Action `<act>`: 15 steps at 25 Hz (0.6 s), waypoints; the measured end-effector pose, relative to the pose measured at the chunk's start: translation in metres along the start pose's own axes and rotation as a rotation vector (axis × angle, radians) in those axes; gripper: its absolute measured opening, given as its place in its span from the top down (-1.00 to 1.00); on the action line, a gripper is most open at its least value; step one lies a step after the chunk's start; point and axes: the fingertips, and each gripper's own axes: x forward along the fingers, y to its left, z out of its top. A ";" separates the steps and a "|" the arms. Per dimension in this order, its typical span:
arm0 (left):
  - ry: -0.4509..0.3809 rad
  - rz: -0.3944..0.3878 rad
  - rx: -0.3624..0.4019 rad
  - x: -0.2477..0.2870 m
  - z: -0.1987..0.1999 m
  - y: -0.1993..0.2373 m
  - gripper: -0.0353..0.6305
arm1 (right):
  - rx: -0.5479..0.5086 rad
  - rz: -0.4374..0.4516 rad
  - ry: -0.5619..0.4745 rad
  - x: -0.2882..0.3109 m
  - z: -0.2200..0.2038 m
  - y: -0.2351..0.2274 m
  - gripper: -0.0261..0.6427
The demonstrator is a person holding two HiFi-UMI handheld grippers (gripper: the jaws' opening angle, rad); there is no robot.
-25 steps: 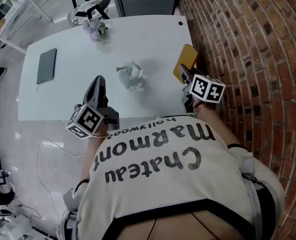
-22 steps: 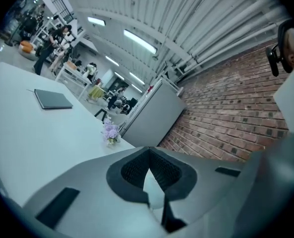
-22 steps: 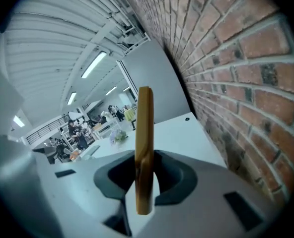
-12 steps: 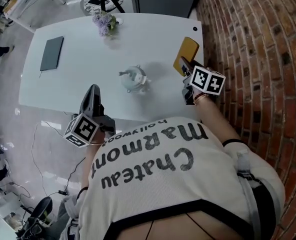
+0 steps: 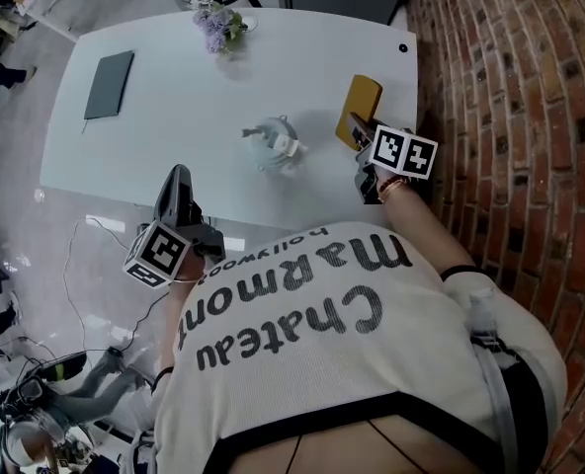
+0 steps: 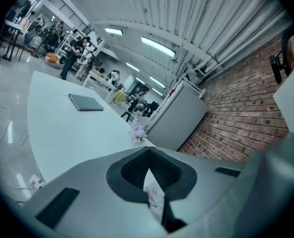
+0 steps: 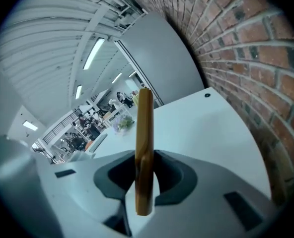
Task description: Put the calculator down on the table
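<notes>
1. Lower than a second ago, the right gripper [image 5: 356,128] has brought the flat ochre-yellow calculator [image 5: 363,100] closer to the white table [image 5: 174,136]. The left gripper [image 5: 177,179] has drawn back toward the table's near edge.
2. Right jaws are clamped on the calculator, which stands edge-on between them and juts out over the table's right end, beside the red brick wall [image 5: 515,117].
3. Left jaws are pressed together with nothing between them.
4. Mid-table sits a clear glass teapot [image 5: 273,144]. A dark grey notebook [image 5: 109,85] and a small bunch of lilac flowers [image 5: 218,28] lie farther off.

Mustard-yellow calc [image 5: 362,105], tilted, in right tongs [image 5: 358,134]
</notes>
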 end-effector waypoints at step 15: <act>0.011 0.015 -0.015 0.001 -0.006 0.007 0.88 | 0.297 0.056 0.119 0.015 -0.042 -0.020 0.64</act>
